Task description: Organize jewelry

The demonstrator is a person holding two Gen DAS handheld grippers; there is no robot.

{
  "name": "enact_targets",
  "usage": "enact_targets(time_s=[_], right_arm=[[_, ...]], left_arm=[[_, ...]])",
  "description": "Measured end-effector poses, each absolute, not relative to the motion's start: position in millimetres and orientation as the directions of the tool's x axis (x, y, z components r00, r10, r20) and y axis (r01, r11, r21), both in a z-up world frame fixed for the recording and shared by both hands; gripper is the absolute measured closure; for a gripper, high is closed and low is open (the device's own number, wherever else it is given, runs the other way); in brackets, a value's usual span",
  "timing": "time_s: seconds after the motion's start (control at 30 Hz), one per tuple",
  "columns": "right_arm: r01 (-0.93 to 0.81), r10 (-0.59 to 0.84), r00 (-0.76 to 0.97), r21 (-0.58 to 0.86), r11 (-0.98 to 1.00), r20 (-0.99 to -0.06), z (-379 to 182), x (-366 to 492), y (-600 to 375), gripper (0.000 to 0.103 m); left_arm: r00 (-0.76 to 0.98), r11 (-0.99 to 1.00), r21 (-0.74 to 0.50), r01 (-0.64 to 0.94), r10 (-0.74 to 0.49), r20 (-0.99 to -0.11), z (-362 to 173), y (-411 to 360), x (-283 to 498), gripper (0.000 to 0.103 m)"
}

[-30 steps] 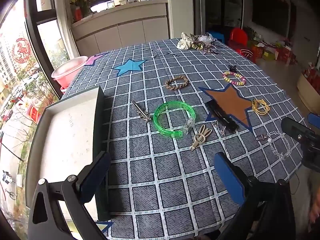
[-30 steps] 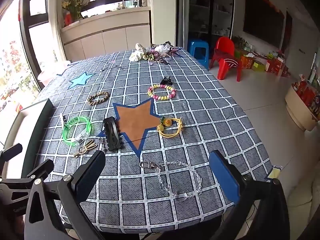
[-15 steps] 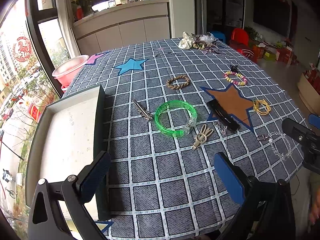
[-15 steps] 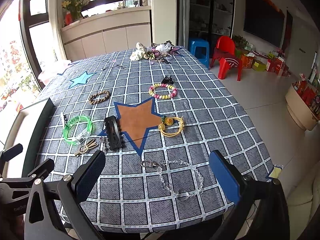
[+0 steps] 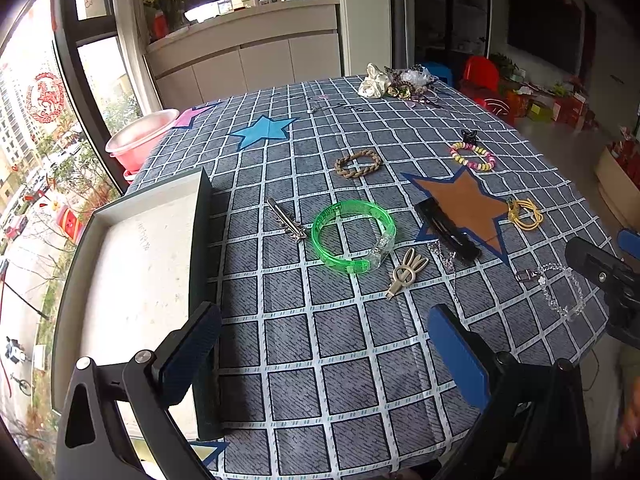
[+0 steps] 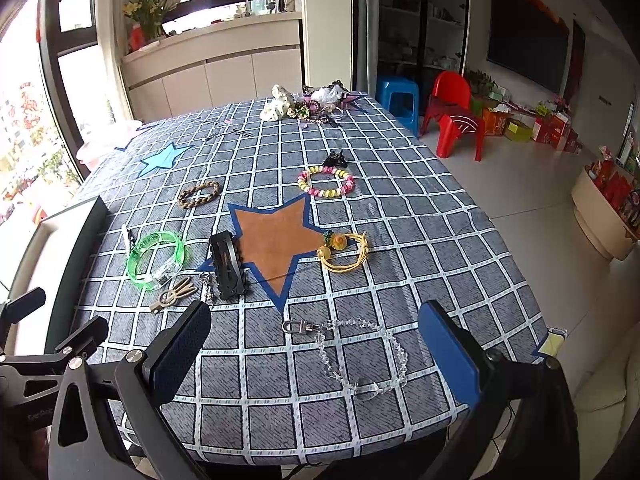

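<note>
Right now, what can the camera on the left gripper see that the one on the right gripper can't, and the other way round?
Only the left wrist view shows the inside of the white tray and a pink basin beyond the table. Only the right wrist view shows the whole clear bead chain, a red chair and a blue stool. Both show the green bangle, the black hair clip, the yellow cord bracelet and the brown star.

A home: wall television (image 6: 527,40), red child's chair (image 6: 454,114), cabinets (image 6: 224,78).
</note>
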State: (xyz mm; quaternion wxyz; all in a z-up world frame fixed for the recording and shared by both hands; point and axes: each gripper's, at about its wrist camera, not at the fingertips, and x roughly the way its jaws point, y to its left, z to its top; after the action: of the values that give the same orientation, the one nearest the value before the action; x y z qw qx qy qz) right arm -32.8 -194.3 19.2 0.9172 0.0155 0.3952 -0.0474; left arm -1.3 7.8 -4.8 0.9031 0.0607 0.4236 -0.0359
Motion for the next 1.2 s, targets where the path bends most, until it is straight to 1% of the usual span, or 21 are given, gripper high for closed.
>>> enact_targets(time_s=[1.2], right_arm=[[0.099, -0.07, 0.681, -0.003, 0.995, -0.729, 18.0, -33.4, -193.4, 0.0]], left_arm=[[0.633, 0.991, 0.082, 0.108, -0.005, -0.774, -7.3, 11.5, -2.0, 0.0]])
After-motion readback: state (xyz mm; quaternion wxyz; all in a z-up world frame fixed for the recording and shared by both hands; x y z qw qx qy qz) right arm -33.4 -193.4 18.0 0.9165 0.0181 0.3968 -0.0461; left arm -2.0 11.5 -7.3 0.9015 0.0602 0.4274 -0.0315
